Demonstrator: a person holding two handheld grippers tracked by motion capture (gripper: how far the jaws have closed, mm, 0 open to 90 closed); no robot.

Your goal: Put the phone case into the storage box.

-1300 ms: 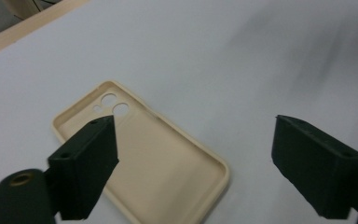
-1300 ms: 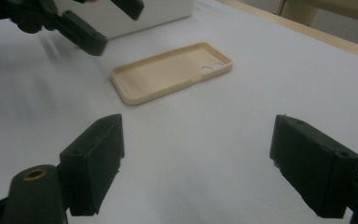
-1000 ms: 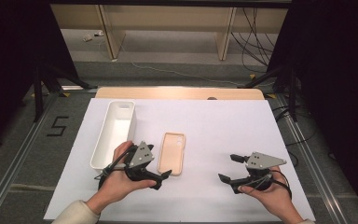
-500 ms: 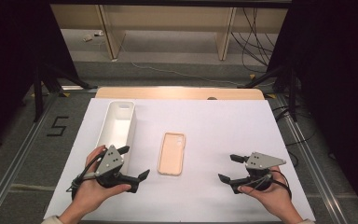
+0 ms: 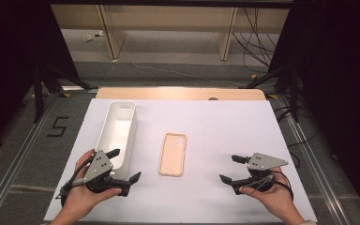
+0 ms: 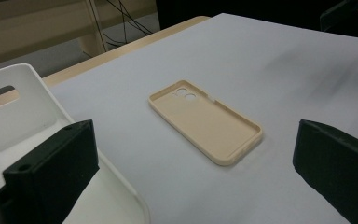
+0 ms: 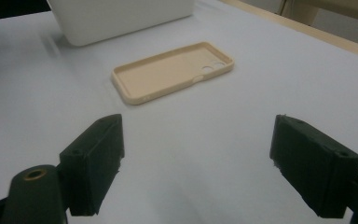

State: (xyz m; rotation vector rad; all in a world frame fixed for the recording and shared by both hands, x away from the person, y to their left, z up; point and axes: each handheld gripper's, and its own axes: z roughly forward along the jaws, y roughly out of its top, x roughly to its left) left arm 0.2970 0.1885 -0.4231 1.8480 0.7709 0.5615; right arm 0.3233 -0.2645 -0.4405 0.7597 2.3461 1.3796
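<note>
A beige phone case point(image 5: 172, 153) lies open side up on the white table cover point(image 5: 215, 126), camera holes at the far end. My left gripper point(image 5: 125, 164) is open at the near left, beside the near end of a white bin point(image 5: 132, 133), a hand's width left of the case. In the left gripper view the open left gripper point(image 6: 191, 158) faces the phone case point(image 6: 205, 121), with nothing between the jaws. My right gripper point(image 5: 228, 168) is open at the near right, its tips toward the case. In the right gripper view the right gripper point(image 7: 200, 158) is wide apart short of the phone case point(image 7: 172, 72).
The long empty white bin point(image 6: 23, 112) stands lengthwise on the table's left side, and its near end point(image 7: 121, 16) lies beyond the case in the right gripper view. A wooden strip point(image 5: 178, 93) edges the far side. Metal rails point(image 5: 23, 150) flank the table.
My left gripper has drawn back from beside the phone case toward the near left and ended near the bin's end. The case lies untouched and the right gripper has stayed put.
</note>
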